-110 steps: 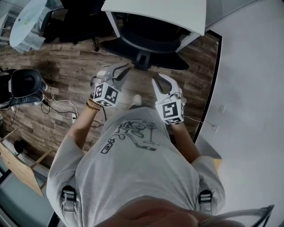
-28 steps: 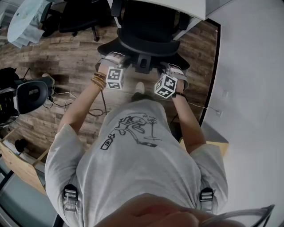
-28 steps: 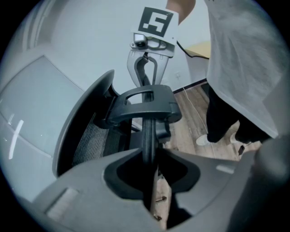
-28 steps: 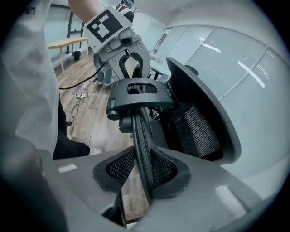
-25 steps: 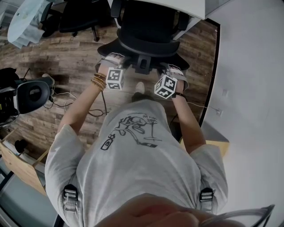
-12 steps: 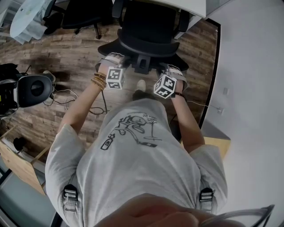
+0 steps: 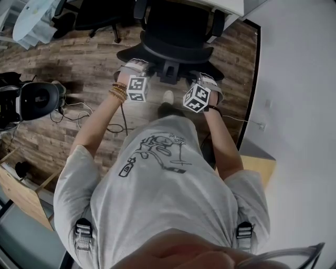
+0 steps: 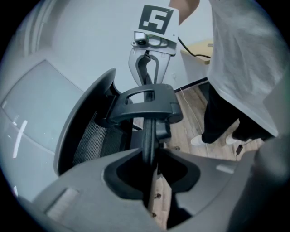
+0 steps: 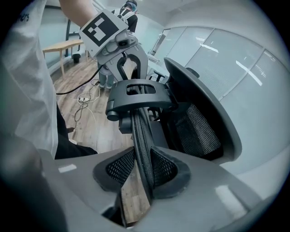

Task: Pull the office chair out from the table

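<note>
The black office chair (image 7: pixel 173 31) stands at the top of the head view, its seat partly under the white table (image 7: pixel 231 5). My left gripper (image 7: pixel 137 68) is shut on the top rim of the backrest (image 7: pixel 176 55), left of the centre bracket (image 7: pixel 170 68). My right gripper (image 7: pixel 203 80) is shut on the same rim to the bracket's right. In the left gripper view the thin rim (image 8: pixel 147 131) is pinched between the pads of the left gripper (image 8: pixel 152 158), with the right gripper (image 8: pixel 146 68) beyond. The right gripper view shows the right gripper (image 9: pixel 142 170) clamped on the mesh edge (image 9: pixel 138 131).
A second black chair (image 7: pixel 92 18) and a round white table (image 7: pixel 31 21) stand at the top left. A black device (image 7: pixel 31 99) with cables (image 7: pixel 107 126) lies on the wood floor at the left. A white wall (image 7: pixel 299 105) runs along the right.
Both grippers, open and apart from the chair in the earliest frame, now grip its backrest. Over the last second, chair and grippers have drawn back from the table, which slips off the top edge.
</note>
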